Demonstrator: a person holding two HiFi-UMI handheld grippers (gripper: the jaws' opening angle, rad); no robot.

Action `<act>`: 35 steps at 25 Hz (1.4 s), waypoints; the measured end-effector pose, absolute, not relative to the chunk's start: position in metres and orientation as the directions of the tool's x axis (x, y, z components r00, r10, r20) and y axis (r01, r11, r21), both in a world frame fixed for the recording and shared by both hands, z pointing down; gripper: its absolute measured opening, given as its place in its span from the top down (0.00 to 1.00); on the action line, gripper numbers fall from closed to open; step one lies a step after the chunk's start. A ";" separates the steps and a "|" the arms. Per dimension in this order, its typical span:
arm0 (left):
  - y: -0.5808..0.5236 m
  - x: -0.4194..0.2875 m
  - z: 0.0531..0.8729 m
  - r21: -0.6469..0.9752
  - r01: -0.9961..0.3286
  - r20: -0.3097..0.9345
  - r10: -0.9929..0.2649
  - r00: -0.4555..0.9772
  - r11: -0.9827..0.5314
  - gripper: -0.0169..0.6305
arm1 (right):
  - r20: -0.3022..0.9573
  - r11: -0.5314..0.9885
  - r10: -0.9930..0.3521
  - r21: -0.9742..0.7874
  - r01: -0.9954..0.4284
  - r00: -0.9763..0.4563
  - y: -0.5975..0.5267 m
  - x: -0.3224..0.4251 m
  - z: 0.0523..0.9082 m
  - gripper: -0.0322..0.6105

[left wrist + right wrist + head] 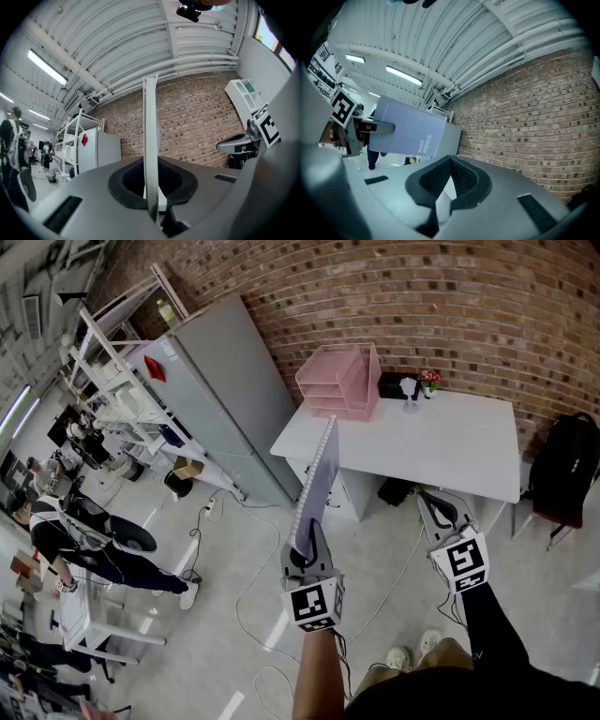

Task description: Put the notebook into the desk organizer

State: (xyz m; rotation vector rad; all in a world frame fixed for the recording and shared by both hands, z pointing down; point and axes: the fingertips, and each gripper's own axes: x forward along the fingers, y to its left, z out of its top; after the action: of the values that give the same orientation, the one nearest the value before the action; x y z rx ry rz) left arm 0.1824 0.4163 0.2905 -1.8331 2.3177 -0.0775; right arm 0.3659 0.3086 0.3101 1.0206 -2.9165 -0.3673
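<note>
The jaws of the left gripper (151, 199) clamp the notebook (150, 140), which stands edge-on up the frame's centre. A brick wall (197, 126) runs behind it, with a refrigerator (101, 150) at lower left and the right gripper (243, 140) at the right edge.

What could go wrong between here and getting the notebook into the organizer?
1. The left gripper has its jaws shut on one end of the notebook only, so the long free part may swing or slip on the way.
2. The notebook stands on edge, while the pink desk organizer looks like flat stacked trays. It probably needs turning and could knock the organizer.
3. Cables lie on the floor before the desk, a possible trip hazard.
</note>
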 end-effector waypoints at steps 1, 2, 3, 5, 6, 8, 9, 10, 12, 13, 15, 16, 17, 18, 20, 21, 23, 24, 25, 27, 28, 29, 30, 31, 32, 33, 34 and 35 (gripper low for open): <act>0.416 0.182 0.292 -0.156 -0.959 -0.109 -0.969 -0.220 0.235 0.91 | -0.049 0.759 -0.616 0.229 -0.609 -0.786 0.309 0.365 0.311 0.92; 0.416 0.182 0.293 -0.156 -0.960 -0.106 -0.970 -0.220 0.235 0.91 | -0.048 0.761 -0.615 0.225 -0.608 -0.787 0.310 0.364 0.312 0.92; 0.417 0.182 0.295 -0.155 -0.960 -0.104 -0.970 -0.219 0.234 0.91 | -0.048 0.763 -0.614 0.219 -0.608 -0.788 0.311 0.363 0.313 0.92; 0.418 0.181 0.297 -0.152 -0.961 -0.103 -0.971 -0.217 0.231 0.91 | -0.050 0.767 -0.613 0.201 -0.609 -0.788 0.312 0.363 0.314 0.92; 0.419 0.180 0.297 -0.151 -0.962 -0.103 -0.971 -0.215 0.229 0.91 | -0.051 0.768 -0.613 0.195 -0.610 -0.788 0.312 0.362 0.314 0.92; 0.420 0.178 0.297 -0.149 -0.963 -0.103 -0.972 -0.210 0.224 0.91 | -0.052 0.767 -0.614 0.194 -0.611 -0.787 0.314 0.360 0.313 0.92; 0.421 0.177 0.297 -0.148 -0.964 -0.103 -0.973 -0.209 0.222 0.91 | -0.052 0.766 -0.615 0.197 -0.612 -0.787 0.315 0.359 0.312 0.92; 0.421 0.176 0.297 -0.147 -0.964 -0.103 -0.973 -0.207 0.221 0.91 | -0.052 0.765 -0.615 0.200 -0.612 -0.787 0.315 0.358 0.312 0.92; 0.423 0.173 0.297 -0.147 -0.964 -0.105 -0.973 -0.206 0.220 0.91 | -0.051 0.763 -0.617 0.203 -0.613 -0.785 0.316 0.356 0.313 0.92; 0.424 0.172 0.297 -0.146 -0.964 -0.107 -0.973 -0.206 0.220 0.91 | -0.051 0.762 -0.619 0.202 -0.615 -0.784 0.317 0.356 0.314 0.92; 0.427 0.169 0.297 -0.144 -0.964 -0.110 -0.972 -0.207 0.221 0.91 | -0.052 0.759 -0.624 0.196 -0.621 -0.779 0.318 0.357 0.317 0.92; 0.428 0.167 0.298 -0.144 -0.964 -0.111 -0.972 -0.207 0.222 0.91 | -0.052 0.758 -0.626 0.194 -0.623 -0.778 0.318 0.357 0.318 0.92; 0.429 0.165 0.298 -0.143 -0.964 -0.112 -0.972 -0.208 0.223 0.91 | -0.051 0.757 -0.628 0.193 -0.624 -0.777 0.318 0.356 0.320 0.92; 0.430 0.162 0.299 -0.144 -0.964 -0.113 -0.971 -0.208 0.224 0.91 | -0.050 0.757 -0.628 0.193 -0.624 -0.777 0.318 0.355 0.322 0.92; 0.428 0.158 0.299 -0.146 -0.963 -0.116 -0.971 -0.210 0.226 0.91 | -0.048 0.759 -0.625 0.193 -0.621 -0.779 0.315 0.352 0.325 0.92; 0.426 0.155 0.298 -0.146 -0.963 -0.118 -0.970 -0.211 0.227 0.91 | -0.047 0.761 -0.623 0.192 -0.620 -0.780 0.312 0.350 0.325 0.92; 0.421 0.150 0.296 -0.146 -0.962 -0.123 -0.969 -0.214 0.231 0.91 | -0.046 0.765 -0.619 0.189 -0.615 -0.784 0.306 0.343 0.327 0.92; 0.419 0.147 0.295 -0.147 -0.961 -0.124 -0.968 -0.217 0.234 0.91 | -0.047 0.768 -0.616 0.188 -0.612 -0.787 0.302 0.339 0.327 0.92; 0.417 0.143 0.295 -0.149 -0.960 -0.125 -0.967 -0.220 0.238 0.91 | -0.048 0.771 -0.612 0.187 -0.608 -0.790 0.299 0.334 0.327 0.92; 0.412 0.135 0.293 -0.155 -0.957 -0.125 -0.966 -0.227 0.245 0.91 | -0.054 0.777 -0.603 0.185 -0.602 -0.796 0.291 0.324 0.326 0.92; 0.408 0.130 0.292 -0.158 -0.955 -0.125 -0.965 -0.231 0.250 0.91 | -0.057 0.779 -0.600 0.183 -0.599 -0.798 0.287 0.319 0.325 0.92; 0.404 0.125 0.291 -0.159 -0.954 -0.125 -0.964 -0.236 0.254 0.91 | -0.059 0.782 -0.597 0.181 -0.596 -0.800 0.281 0.314 0.325 0.92; 0.399 0.121 0.290 -0.158 -0.953 -0.126 -0.963 -0.239 0.258 0.91 | -0.059 0.784 -0.594 0.180 -0.593 -0.803 0.275 0.309 0.324 0.92; 0.393 0.117 0.289 -0.157 -0.953 -0.127 -0.962 -0.242 0.260 0.91 | -0.060 0.787 -0.591 0.180 -0.591 -0.805 0.267 0.304 0.323 0.92; 0.387 0.112 0.288 -0.157 -0.952 -0.128 -0.961 -0.243 0.262 0.91 | -0.062 0.789 -0.587 0.178 -0.588 -0.807 0.260 0.299 0.321 0.92; 0.380 0.108 0.286 -0.158 -0.951 -0.129 -0.961 -0.245 0.264 0.91 | -0.067 0.791 -0.584 0.175 -0.586 -0.809 0.251 0.293 0.320 0.92; 0.373 0.103 0.286 -0.159 -0.950 -0.130 -0.960 -0.248 0.267 0.91 | -0.072 0.795 -0.580 0.170 -0.583 -0.812 0.243 0.287 0.318 0.92; 0.366 0.098 0.286 -0.159 -0.949 -0.130 -0.959 -0.252 0.271 0.91 | -0.078 0.798 -0.574 0.166 -0.579 -0.815 0.235 0.280 0.317 0.92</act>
State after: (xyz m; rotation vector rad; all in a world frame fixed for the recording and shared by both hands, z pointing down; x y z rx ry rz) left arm 0.0983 0.3663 0.2855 -1.7833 2.3369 -0.0706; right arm 0.2803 0.2348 0.3169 0.9627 -3.0020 -0.2886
